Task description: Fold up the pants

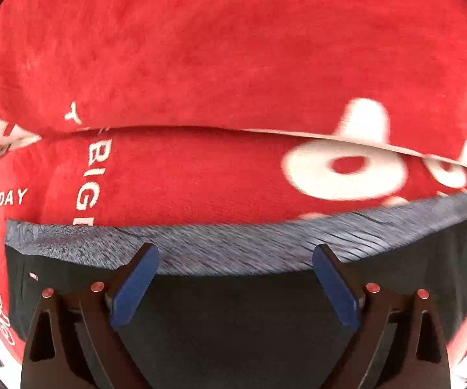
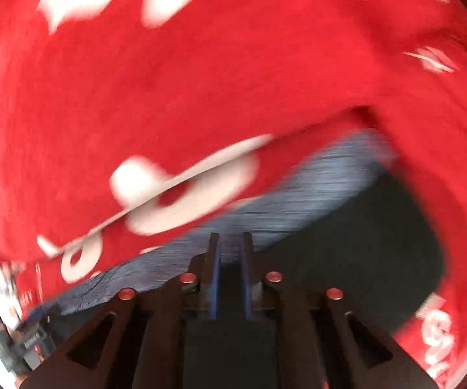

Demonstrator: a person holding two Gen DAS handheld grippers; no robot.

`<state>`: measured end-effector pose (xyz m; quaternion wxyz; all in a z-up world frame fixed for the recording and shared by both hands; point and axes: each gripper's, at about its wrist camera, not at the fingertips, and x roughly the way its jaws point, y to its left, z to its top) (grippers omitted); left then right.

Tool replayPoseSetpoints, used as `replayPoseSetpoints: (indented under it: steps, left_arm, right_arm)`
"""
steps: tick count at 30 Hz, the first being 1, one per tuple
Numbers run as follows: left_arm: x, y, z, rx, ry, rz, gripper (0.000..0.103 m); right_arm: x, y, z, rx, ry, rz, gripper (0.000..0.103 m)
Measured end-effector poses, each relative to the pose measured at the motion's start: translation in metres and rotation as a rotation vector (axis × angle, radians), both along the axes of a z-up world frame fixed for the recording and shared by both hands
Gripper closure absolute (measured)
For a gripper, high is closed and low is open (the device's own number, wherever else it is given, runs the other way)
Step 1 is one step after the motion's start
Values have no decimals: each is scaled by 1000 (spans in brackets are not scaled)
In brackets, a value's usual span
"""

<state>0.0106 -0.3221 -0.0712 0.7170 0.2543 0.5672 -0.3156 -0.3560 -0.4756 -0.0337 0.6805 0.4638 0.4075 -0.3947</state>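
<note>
In the left wrist view, the left claw (image 1: 235, 278) stands wide open at the bottom of the frame, its two blue-padded fingers (image 1: 134, 287) spread far apart with nothing between them. Across the lower half lie the dark charcoal pants with a grey ribbed waistband (image 1: 240, 248); the band runs as a curved strip from left to right just past the fingertips, and the dark cloth fills the gap below it. The pants rest on a red fleece blanket with white letters and shapes (image 1: 217, 64), which covers the whole upper frame and has a fold line running across the middle. I judge the claw is held spread over the band edge so that it can take, or has just let go of, that edge; the pictures do not say which.

In the right wrist view, heavily blurred, the right claw (image 2: 230, 246) has its jaws drawn close, only a narrow slot between the blue pads. Its tips sit at the waistband, which runs diagonally from lower left to upper right, but the blur keeps me from telling whether cloth is pinched in the slot. The dark body of the pants spreads to the lower right, the red blanket rings it above and at the right. The tilt and smear suggest this hand is swinging, likely carrying or pulling the band edge toward a fold.
</note>
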Motion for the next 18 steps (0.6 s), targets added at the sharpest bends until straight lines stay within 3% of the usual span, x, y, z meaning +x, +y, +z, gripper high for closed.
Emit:
replayPoseSetpoints:
  steps: [3, 4, 8, 10, 13, 14, 15, 16, 18]
  left_arm:
    - [-35, -8, 13, -26, 24, -76, 7]
    - [-47, -13, 15, -31, 30, -104, 7]
    - [-102, -32, 4, -16, 93, -182, 7]
    - [-120, -35, -8, 11, 110, -205, 7]
    - [-133, -30, -12, 11, 62, -213, 7]
    - [-133, -30, -12, 12, 69, -212, 7]
    - [-133, -30, -12, 13, 75, -209, 7]
    - [-131, -30, -11, 22, 85, -204, 7]
    - [-128, -28, -11, 29, 92, -203, 7]
  right_arm:
    - [-74, 3, 7, 50, -44, -176, 57]
    - [-98, 5, 4, 86, -72, -242, 53]
    - [-131, 24, -18, 209, -201, -371, 53]
    - [-134, 28, -24, 217, -243, -352, 54]
    - [-130, 23, -38, 268, -292, -301, 54]
    - [-122, 20, -43, 277, -277, -296, 56]
    - [-121, 18, -45, 271, -258, -293, 72]
    - [-119, 16, -44, 266, -268, -286, 97]
    - [-116, 20, -36, 239, -288, -282, 97]
